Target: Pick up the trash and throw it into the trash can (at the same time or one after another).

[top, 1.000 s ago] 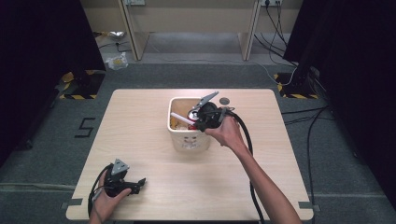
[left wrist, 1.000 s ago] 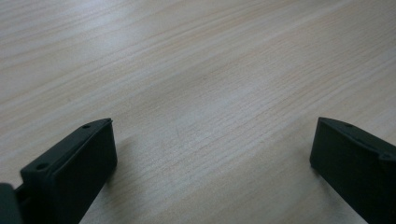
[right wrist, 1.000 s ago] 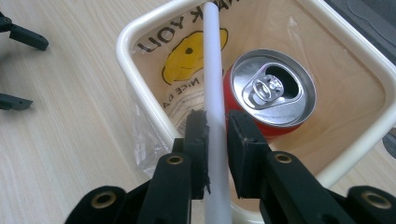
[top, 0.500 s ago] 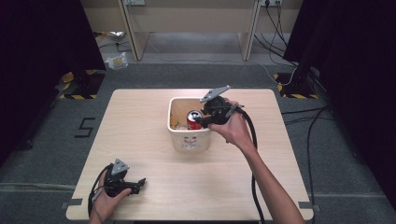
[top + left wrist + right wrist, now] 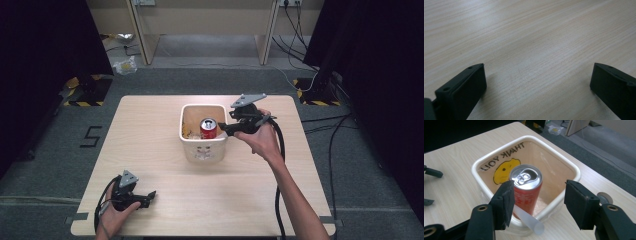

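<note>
A: Where does the right gripper [image 5: 223,131] stand?

B: At the near-right rim of the white tub [image 5: 189,146], on the wooden table [image 5: 150,130]. Its jaws have just been opening and now stand spread, with nothing pinched between them.

A: And the red can [image 5: 527,188]?

B: It stands upright inside the tub, top end up, pull tab showing. In the right gripper view it sits just past the fingertips, nearer the left finger [image 5: 505,197], whose tip overlaps the can's side; whether the two touch cannot be told. The right finger [image 5: 580,203] is well clear of it, over the tub's rim.

A: Anything else near those fingers?

B: A frosted plastic tube [image 5: 527,219] pokes out over the tub's near edge, just beside the left finger. The tub's inner wall bears a yellow smiley face and the words "THANK YOU".

A: The left gripper [image 5: 148,196]?

B: It rests at the table's near-left corner, well apart from the tub. Its fingers [image 5: 464,90] are spread wide over bare wood, holding nothing.
</note>
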### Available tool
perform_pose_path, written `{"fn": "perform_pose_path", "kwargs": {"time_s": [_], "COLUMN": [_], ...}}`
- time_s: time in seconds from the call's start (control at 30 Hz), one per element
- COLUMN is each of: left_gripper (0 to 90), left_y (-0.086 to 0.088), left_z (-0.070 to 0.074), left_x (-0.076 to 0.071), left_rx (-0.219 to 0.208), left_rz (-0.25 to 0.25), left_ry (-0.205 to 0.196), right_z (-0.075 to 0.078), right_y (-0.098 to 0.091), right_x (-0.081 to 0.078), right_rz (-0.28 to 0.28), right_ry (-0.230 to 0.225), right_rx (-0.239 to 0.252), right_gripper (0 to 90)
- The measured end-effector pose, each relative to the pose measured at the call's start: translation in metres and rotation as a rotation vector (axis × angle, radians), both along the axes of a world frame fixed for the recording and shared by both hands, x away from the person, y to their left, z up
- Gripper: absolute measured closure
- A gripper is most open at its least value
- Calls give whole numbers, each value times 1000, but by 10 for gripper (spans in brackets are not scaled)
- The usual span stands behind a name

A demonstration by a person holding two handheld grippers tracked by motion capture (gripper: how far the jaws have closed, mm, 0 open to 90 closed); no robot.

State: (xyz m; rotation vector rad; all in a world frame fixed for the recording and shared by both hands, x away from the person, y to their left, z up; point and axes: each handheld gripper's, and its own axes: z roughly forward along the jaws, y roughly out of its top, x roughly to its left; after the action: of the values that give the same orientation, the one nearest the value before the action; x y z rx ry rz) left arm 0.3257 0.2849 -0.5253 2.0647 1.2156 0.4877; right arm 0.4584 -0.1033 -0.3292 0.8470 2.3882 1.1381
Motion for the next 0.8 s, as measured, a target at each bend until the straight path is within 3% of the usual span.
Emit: {"fn": "perform_pose_path", "kwargs": {"time_s": [0.8], "left_gripper": [0], "left_y": [0], "left_z": [0], "left_x": [0], "left_rx": [2], "left_rz": [0], "left_ry": [-1], "right_z": [-19], "right_y": [-56], "right_x": [-11], "right_rz": [-107], "right_ry": [-60], "right_rx": [92], "right_gripper": [323]}}
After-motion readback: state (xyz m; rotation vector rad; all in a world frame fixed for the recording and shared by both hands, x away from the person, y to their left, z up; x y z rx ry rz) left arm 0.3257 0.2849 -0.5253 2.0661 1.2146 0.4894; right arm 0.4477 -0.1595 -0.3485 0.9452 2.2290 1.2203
